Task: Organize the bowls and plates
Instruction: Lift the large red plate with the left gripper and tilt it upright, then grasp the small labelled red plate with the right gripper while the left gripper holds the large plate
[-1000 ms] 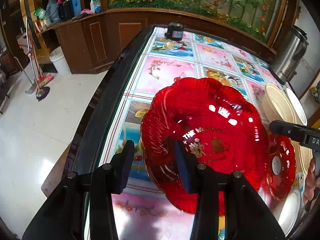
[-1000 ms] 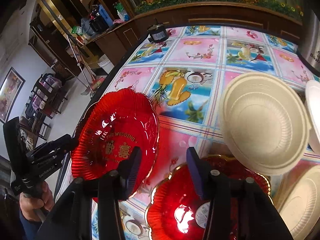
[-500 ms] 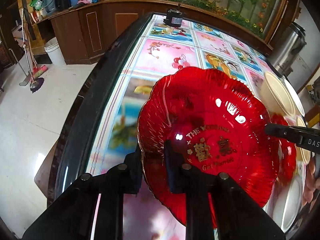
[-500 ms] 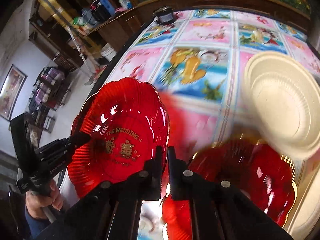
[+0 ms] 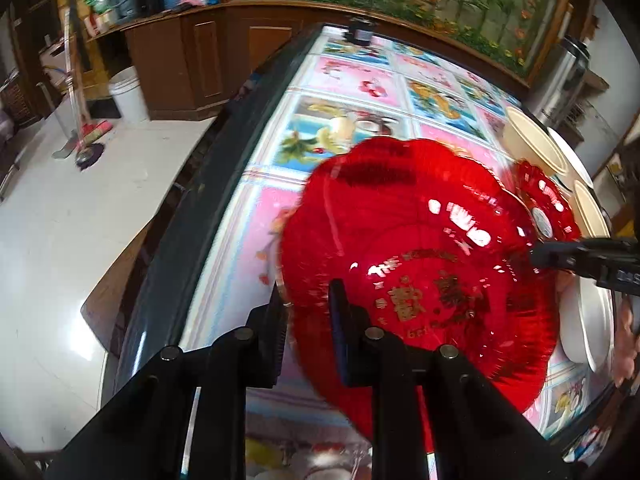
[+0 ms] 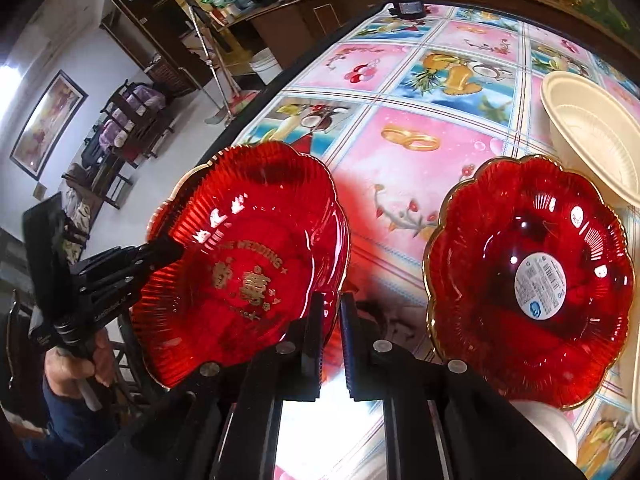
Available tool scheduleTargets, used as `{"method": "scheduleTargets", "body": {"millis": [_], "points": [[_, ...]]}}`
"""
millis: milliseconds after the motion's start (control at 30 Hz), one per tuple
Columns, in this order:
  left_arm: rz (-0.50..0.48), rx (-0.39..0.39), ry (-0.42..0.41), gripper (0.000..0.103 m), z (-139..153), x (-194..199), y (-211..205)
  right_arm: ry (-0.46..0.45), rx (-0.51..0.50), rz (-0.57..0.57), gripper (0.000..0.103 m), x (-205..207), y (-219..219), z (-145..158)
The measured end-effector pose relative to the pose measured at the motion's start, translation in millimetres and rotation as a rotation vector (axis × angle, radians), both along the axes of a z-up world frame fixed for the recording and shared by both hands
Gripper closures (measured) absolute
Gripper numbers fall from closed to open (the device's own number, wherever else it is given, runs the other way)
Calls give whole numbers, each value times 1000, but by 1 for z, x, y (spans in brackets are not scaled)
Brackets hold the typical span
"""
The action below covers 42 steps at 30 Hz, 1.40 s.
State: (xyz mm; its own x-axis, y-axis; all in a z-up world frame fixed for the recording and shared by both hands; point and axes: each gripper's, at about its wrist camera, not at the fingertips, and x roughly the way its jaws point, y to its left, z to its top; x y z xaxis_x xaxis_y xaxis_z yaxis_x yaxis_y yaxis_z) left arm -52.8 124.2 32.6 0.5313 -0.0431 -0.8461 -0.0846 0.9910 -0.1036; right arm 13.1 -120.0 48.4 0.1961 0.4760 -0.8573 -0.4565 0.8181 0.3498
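Note:
A red scalloped plate with gold lettering (image 5: pixel 420 248) is lifted off the table, tilted. My left gripper (image 5: pixel 308 320) is shut on its near rim. My right gripper (image 6: pixel 331 320) is shut on its opposite rim; the plate also shows in the right wrist view (image 6: pixel 248 256). The right gripper's fingers (image 5: pixel 560 258) reach in from the right in the left wrist view, and the left gripper (image 6: pixel 160 254) shows at the plate's left edge in the right wrist view. A second red plate with a white sticker (image 6: pixel 528 280) lies on the table to the right.
Cream bowls (image 6: pixel 592 136) stand at the table's right side, with white plates (image 5: pixel 588 320) near the front right. The table (image 6: pixel 420 92) has a colourful fruit-pattern cloth and a dark rim. A small black jar (image 6: pixel 406 2) stands at the far end.
Both grippers closed on the lettered red plate, one on each side, and it has come up off the table and moved right toward the second red plate.

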Motion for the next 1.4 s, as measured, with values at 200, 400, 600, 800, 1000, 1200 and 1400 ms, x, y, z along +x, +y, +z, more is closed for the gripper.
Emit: {"method": "scheduleTargets", "body": {"millis": [200,400,600,800,1000,1200,1400], "points": [[58,-20,-63,82,21,-17,15,20,84,-50,74,-19,-33,9],[4,-3,-112,79,46,-26,-2,25,26,-38,75,-40,-59,3],[-133,-32,-115,79,61,-18,-51,-34,-8,-138,73,-49,-124,20],[-267,-78,-88,79,72,7,-114,-75,55,-258,73,-44,-173,37],[-317,-83,-14,79,63,46,-164,-25,108,-309,73,-28,-190,28],[-273,-71,52,79,43,81,-179,-7,91,-340,72,-28,-195,16],[-255,-24,102,79,27,112,-198,8,66,-367,62,-20,-197,10]]}}
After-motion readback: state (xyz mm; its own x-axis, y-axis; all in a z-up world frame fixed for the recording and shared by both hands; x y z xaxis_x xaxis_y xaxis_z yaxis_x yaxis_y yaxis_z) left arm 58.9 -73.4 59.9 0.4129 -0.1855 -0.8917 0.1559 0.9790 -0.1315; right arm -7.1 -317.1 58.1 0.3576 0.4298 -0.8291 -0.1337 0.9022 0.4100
